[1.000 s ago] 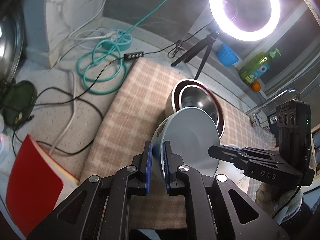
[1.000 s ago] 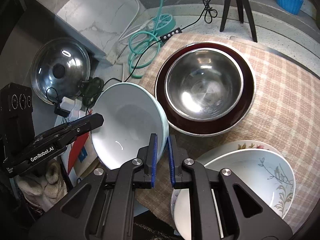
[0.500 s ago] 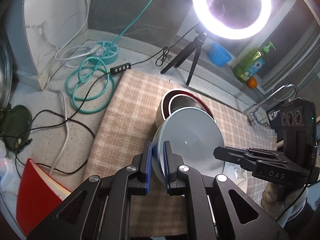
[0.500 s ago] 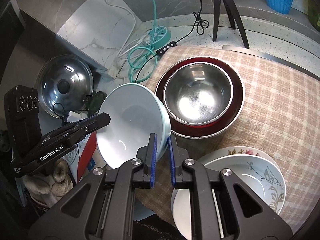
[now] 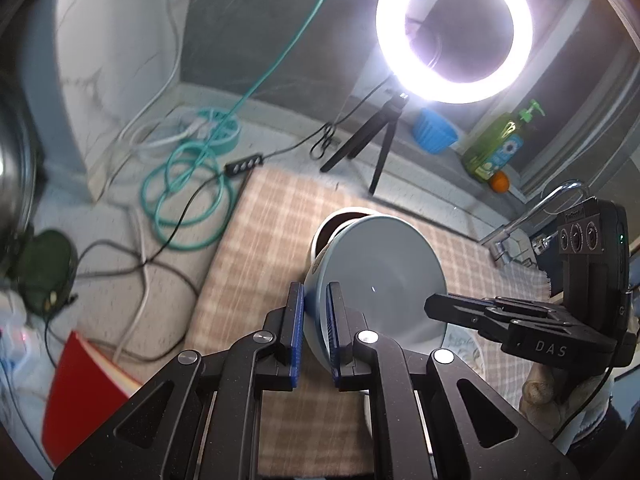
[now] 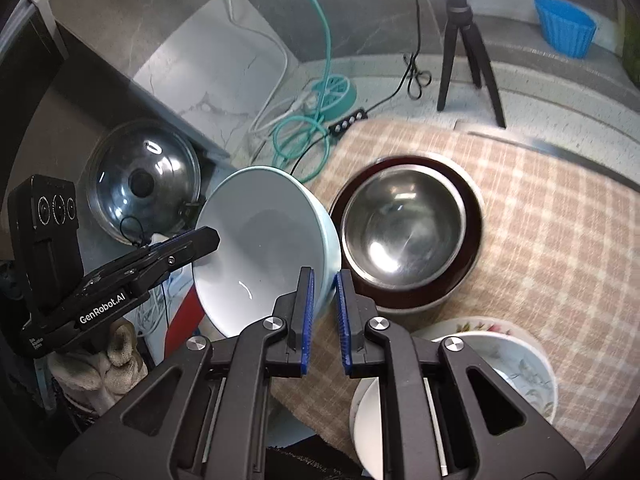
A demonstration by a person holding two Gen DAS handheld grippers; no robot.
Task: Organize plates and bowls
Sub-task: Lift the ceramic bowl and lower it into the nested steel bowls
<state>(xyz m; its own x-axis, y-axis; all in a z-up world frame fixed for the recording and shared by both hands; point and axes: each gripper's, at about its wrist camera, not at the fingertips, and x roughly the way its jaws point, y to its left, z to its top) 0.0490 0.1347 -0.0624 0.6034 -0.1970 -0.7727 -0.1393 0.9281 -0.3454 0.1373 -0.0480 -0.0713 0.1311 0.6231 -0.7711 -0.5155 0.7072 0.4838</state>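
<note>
The pale blue bowl (image 6: 264,248) is held in the air, tilted on edge, above the left border of the checked cloth (image 6: 540,240) and just beside the steel bowl (image 6: 400,228) that sits nested in the dark red bowl (image 6: 472,248). Both tools carry it: the right gripper (image 6: 324,308) is clamped on the near rim, one blue pad inside and one outside, and the left gripper (image 5: 312,320) is clamped on the opposite rim in the same manner. Judged from the layout, the step in hand is to nest this bowl into the steel one. To do it well, both tools should level the bowl together, centre it over the steel bowl, lower it evenly and let go only once it is seated; uneven release would tip it against the red rim. Near the right gripper lies a floral bowl (image 6: 516,368) on a floral plate (image 6: 472,326), close enough to be struck on the descent. Off the cloth are a coiled teal hose (image 5: 188,196), a black cable with inline control (image 5: 244,165), a tripod (image 6: 464,48) carrying the ring light (image 5: 452,32), a glass lid (image 6: 140,188), a red folder (image 5: 80,392), a blue silicone cup (image 6: 564,26), a green soap bottle (image 5: 500,148) and a tap (image 5: 536,216). None of these lies in the direct path.
</note>
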